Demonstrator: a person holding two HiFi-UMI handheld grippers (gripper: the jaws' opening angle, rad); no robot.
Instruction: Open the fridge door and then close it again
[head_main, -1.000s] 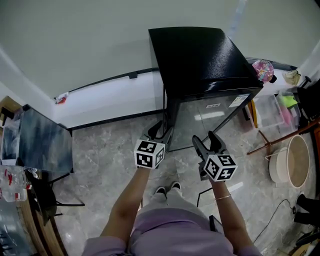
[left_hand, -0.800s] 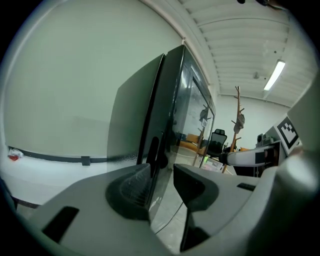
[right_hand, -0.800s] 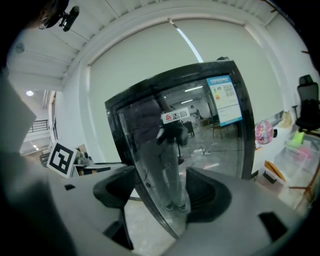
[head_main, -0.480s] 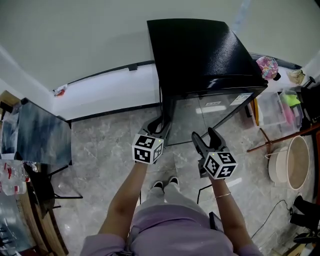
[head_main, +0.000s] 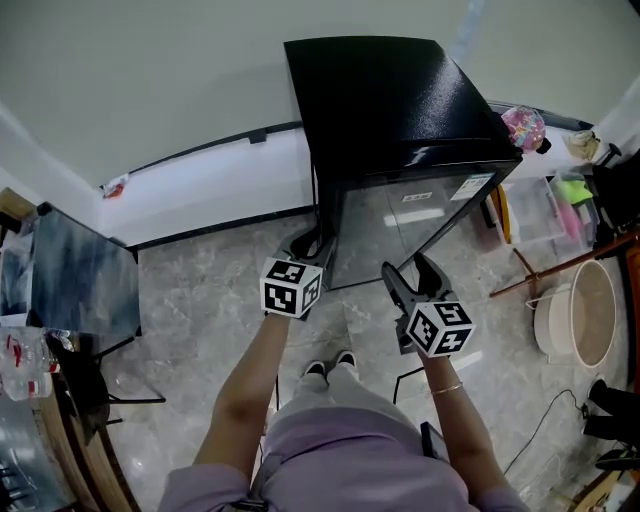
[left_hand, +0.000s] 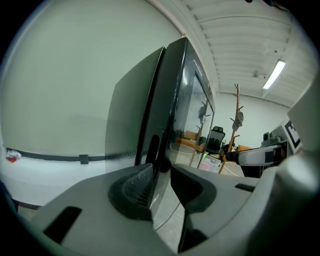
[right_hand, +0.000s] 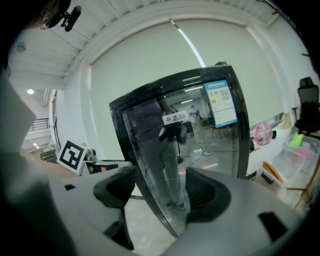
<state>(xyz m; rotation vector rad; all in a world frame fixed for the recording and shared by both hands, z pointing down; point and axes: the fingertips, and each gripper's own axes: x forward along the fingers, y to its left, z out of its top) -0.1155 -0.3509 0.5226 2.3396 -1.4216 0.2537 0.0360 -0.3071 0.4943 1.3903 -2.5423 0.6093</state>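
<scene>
So, the fridge (head_main: 385, 100) stands straight ahead of you with its back to the white wall (head_main: 180, 80). It is a small black cabinet with a glass door (head_main: 405, 225) that looks closed.

Expect that door to be rigid and held by its seal. It will likely want a firm, steady pull before it lets go, and then swing lightly. The glass is smooth and probably slippery, so do not count on it for grip.

The place to take hold is the dark left edge, where a handle recess (left_hand: 152, 150) shows in the left gripper view. Your left gripper (head_main: 310, 243) is at that edge. Its jaws have just been closing and stand a narrow gap apart with the edge between them. Whether the pads press on it yet I cannot tell. Your right gripper (head_main: 415, 272) hangs in front of the glass, jaws wide apart and nothing in them.

With the hold at the left, the hinge is probably on the right. The door would then swing out toward your right gripper, which is the thing most in its way.

Farther right on the floor are a clear storage box (head_main: 540, 215), a wooden pole (head_main: 560, 268) and a round pale tub (head_main: 590, 320), all near the fridge's right side. A pink thing (head_main: 522, 128) sits by the fridge's top right corner. A dark table (head_main: 80, 285) stands well apart on the left. Your feet (head_main: 330, 365) are near the foot of the door.
</scene>
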